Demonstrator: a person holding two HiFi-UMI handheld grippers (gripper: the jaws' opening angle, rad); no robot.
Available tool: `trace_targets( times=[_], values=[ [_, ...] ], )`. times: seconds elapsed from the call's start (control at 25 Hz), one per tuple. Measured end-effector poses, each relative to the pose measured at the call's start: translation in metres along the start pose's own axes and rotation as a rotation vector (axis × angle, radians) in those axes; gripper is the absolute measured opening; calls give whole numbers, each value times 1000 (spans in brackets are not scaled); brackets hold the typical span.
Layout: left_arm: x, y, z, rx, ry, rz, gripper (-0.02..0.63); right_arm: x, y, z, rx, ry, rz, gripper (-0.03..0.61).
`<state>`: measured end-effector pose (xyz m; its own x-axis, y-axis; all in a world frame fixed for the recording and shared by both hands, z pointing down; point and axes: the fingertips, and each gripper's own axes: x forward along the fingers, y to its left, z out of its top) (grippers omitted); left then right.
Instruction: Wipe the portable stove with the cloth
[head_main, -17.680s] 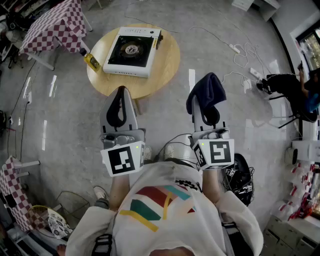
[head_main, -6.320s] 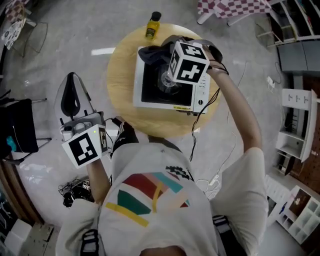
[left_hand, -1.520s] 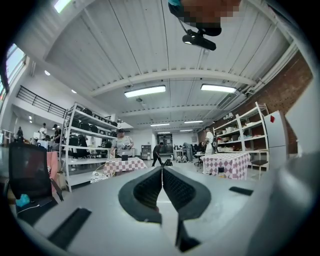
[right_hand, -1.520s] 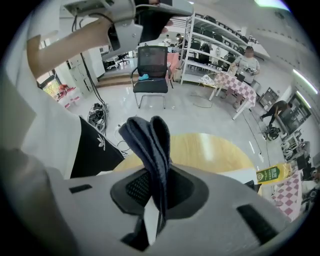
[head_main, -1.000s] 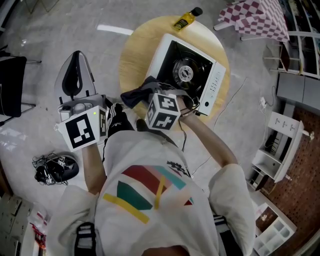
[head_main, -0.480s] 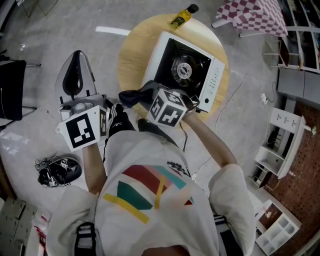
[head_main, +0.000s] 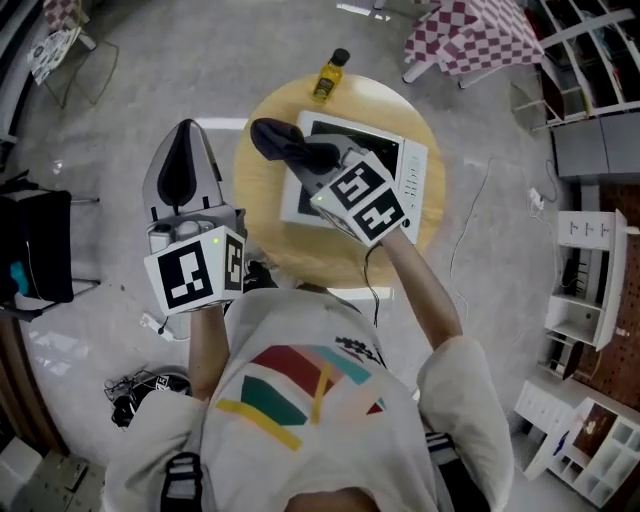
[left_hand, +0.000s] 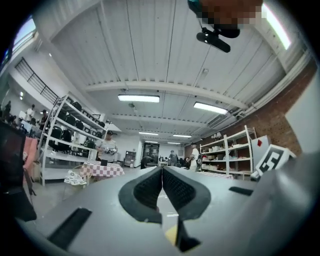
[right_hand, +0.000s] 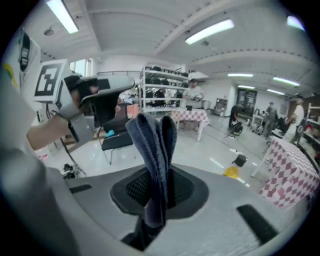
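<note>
The portable stove (head_main: 408, 172), white with a black top, sits on a round wooden table (head_main: 258, 195). My right gripper (head_main: 318, 168) hovers over the stove's left part, shut on a dark blue cloth (head_main: 287, 142). In the right gripper view the cloth (right_hand: 152, 142) stands folded upright between the pads of that gripper (right_hand: 157, 182), which looks out level across the room. My left gripper (head_main: 185, 140) is held left of the table, off the stove. Its jaws (left_hand: 162, 172) are closed together with nothing between them.
A yellow bottle (head_main: 328, 76) stands at the table's far edge. A checkered table (head_main: 470, 45) is beyond it to the right. A black chair (head_main: 35, 245) is at the left, white shelves (head_main: 590, 290) at the right, and a cable (head_main: 470, 215) runs over the floor.
My right gripper has carried the cloth from the stove's near corner up over its left part. The head view has turned. The left gripper keeps its place beside the table.
</note>
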<state>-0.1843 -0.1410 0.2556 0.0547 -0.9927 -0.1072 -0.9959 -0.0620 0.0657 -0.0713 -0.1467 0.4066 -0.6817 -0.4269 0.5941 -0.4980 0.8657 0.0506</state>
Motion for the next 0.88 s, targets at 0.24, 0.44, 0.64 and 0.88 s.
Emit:
trace_targets(
  times=[0.24,0.44,0.64,0.88],
  values=[
    [11,-82,39,38,-69,-192,8,-108,-60,55,172,-378,-324,32],
    [10,-143,46,31,-81,-350,8,-193,-73,58,229,-580,-488,32],
    [2,-188,47,34,-100,-456,8,-251,-69,25,284,-660,-645,32],
    [-6,-220,45,46,-113,-532,8,-275,-62,-12,346,-661,-755,32]
  ],
)
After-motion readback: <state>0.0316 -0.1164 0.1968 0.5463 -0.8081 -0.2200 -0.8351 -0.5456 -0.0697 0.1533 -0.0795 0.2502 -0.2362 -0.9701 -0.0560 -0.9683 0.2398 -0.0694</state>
